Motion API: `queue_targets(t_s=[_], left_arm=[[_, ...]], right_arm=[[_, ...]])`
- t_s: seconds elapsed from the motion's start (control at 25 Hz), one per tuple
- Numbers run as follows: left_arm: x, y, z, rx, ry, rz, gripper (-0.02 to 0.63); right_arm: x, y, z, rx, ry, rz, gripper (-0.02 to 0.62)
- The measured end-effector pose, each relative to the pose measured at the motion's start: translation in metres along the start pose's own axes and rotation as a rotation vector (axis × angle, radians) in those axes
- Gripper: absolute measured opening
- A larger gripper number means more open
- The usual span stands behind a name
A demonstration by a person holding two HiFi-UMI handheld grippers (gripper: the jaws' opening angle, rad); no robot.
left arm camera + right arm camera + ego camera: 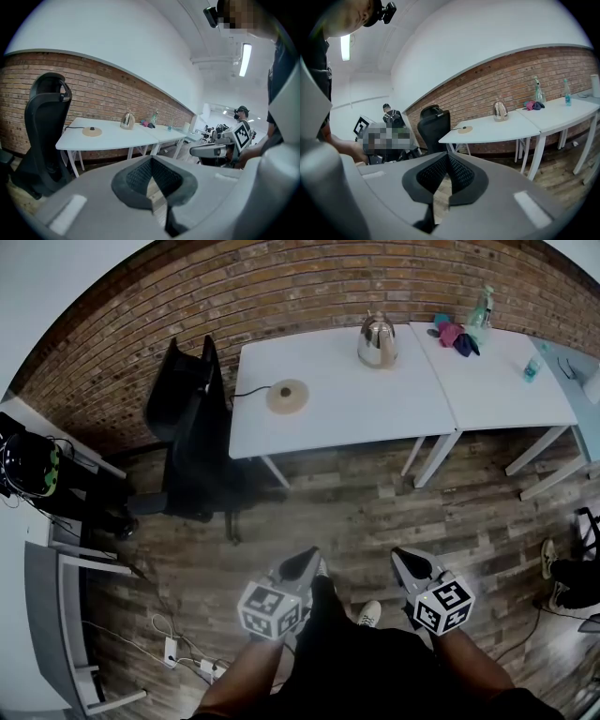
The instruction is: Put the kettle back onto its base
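Both claws hang low in front of the person, well apart from the white table [356, 413]. The left claw [305, 563] is clenched tip to tip with nothing between its jaws, and the right claw [403, 559] is clenched and empty too.

The kettle [378, 341] stands upright at the far edge of the table, near the brick wall. Its round tan base [287, 396] lies bare to the left and nearer, well apart from it, with a cord running off the left edge toward a black chair [192, 418].

The kettle looks like shiny metal, so I judge it stiff and slippery on its rounded body. How much water it holds cannot be told, so it may be heavy. The handle, which seems to sit up top, is the safest place to grip, though it is too small here to be sure.

No brand or label can be read on the kettle. The cubes on the claws carry only black-and-white square patterns.
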State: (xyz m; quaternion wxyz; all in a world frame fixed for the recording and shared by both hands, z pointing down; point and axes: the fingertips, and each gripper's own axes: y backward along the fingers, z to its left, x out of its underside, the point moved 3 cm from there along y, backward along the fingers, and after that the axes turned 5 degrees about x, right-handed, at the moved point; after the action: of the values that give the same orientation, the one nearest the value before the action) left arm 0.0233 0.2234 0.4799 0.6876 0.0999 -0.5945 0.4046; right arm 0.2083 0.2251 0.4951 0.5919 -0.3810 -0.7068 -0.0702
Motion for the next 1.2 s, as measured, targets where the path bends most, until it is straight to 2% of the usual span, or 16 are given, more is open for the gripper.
queue_targets(t_s=[1.2], left_arm=[[-0.020, -0.027, 0.103, -0.009, 0.024, 0.047, 0.000]], right_arm=[[-0.023, -0.105, -0.018, 0.016, -0.053, 0.064, 0.026]])
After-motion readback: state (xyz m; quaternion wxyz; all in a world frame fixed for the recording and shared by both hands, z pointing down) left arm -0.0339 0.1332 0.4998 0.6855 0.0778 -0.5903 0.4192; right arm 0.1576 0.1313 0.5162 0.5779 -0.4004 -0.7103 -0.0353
